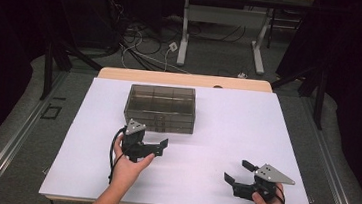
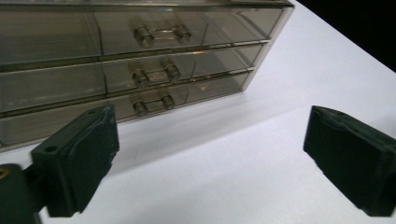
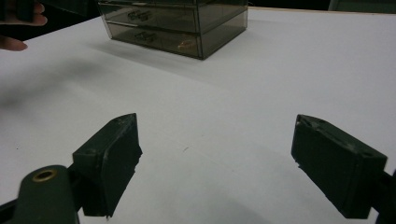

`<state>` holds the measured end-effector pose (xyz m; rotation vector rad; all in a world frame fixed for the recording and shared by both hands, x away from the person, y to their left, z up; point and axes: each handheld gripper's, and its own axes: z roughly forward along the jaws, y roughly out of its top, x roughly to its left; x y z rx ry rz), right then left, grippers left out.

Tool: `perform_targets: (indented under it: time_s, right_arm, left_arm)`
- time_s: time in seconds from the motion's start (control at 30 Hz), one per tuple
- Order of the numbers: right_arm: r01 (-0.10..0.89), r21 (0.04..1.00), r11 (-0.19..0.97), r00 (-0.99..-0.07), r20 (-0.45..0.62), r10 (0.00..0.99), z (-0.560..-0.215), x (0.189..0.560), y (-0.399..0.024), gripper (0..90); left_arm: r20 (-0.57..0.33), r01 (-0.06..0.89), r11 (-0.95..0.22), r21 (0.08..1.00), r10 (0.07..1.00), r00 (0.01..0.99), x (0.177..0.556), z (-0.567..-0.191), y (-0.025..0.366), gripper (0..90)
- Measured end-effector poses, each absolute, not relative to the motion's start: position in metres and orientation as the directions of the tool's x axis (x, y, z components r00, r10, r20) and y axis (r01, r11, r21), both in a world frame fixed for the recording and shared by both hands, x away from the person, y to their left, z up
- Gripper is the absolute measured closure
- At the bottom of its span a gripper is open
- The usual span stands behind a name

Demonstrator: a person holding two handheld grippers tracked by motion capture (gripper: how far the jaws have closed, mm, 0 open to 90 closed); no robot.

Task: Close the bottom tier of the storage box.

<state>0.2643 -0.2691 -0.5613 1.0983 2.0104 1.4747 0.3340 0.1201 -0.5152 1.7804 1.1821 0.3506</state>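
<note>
A smoky see-through drawer box [image 1: 161, 107] stands at the back middle of the white table [image 1: 227, 121]. It has three shallow drawers stacked, each with a small clear handle [image 2: 162, 33]. My left gripper [image 1: 146, 138] is held just in front of the box's lower left corner. Its jaws are open, with nothing between them. In the left gripper view the left gripper [image 2: 212, 126] faces the drawer fronts [image 2: 140, 56] from a short way off. My right gripper [image 1: 238, 171] sits open near the table's front right. In its own view the right gripper [image 3: 217, 128] has only bare table between the jaws and the box [image 3: 177, 23] far ahead.
Fingers of the person's left hand [image 3: 14, 28] show at the top left of the right gripper view. A wooden strip [image 1: 186, 79] runs along the table's back edge. Beyond it are loose cables [image 1: 144, 43] on the floor and the legs of another table [image 1: 183, 37].
</note>
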Motion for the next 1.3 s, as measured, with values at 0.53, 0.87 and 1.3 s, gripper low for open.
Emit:
perform_targets:
  time_s: [0.53, 0.87, 1.3]
  right_arm:
    - [0.342, 0.929, 0.143, -0.609, 0.102, 0.787, -0.561, 0.264, -0.269, 14.9]
    - [0.350, 0.927, 0.134, -0.604, 0.115, 0.788, -0.561, 0.263, -0.269, 14.9]
    - [0.342, 0.928, 0.149, -0.613, 0.100, 0.784, -0.561, 0.264, -0.268, 14.9]
  left_arm:
    - [-0.231, 0.534, -0.112, 0.838, 0.814, 0.534, 0.313, -0.504, 0.132, 0.5]
    - [-0.239, 0.520, -0.086, 0.850, 0.816, 0.526, 0.301, -0.501, 0.149, 0.5]
    - [-0.255, 0.513, -0.046, 0.857, 0.827, 0.501, 0.283, -0.506, 0.178, 0.7]
